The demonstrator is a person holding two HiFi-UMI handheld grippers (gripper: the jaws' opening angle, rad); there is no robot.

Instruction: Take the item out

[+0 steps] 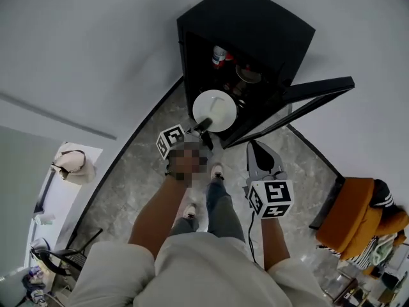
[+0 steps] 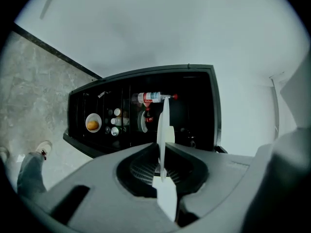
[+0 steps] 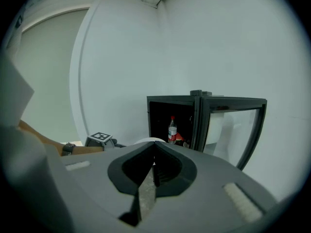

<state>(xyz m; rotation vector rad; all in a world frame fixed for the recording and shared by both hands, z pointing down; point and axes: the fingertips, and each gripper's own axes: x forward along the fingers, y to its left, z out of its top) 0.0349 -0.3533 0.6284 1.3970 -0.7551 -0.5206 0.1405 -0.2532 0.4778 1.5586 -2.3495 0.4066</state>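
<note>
A white plate (image 1: 214,109) hangs in front of the open black cabinet (image 1: 255,24), outside its shelves. My left gripper (image 1: 206,125) is shut on the plate's near rim. In the left gripper view the plate (image 2: 164,125) stands edge-on between the jaws of that gripper (image 2: 163,144). My right gripper (image 1: 254,147) is lower and to the right, near the glass door (image 1: 307,98). In the right gripper view its jaws (image 3: 153,147) meet with nothing between them. A clear bottle with a red label (image 1: 219,56) stays inside the cabinet.
Cabinet shelves hold a bowl with an orange item (image 2: 93,123), small jars and a dish. The glass door swings out to the right. An orange chair with clothes (image 1: 358,216) stands at the right, a white counter (image 1: 70,165) at the left. My shoes (image 1: 216,171) are on the marble floor.
</note>
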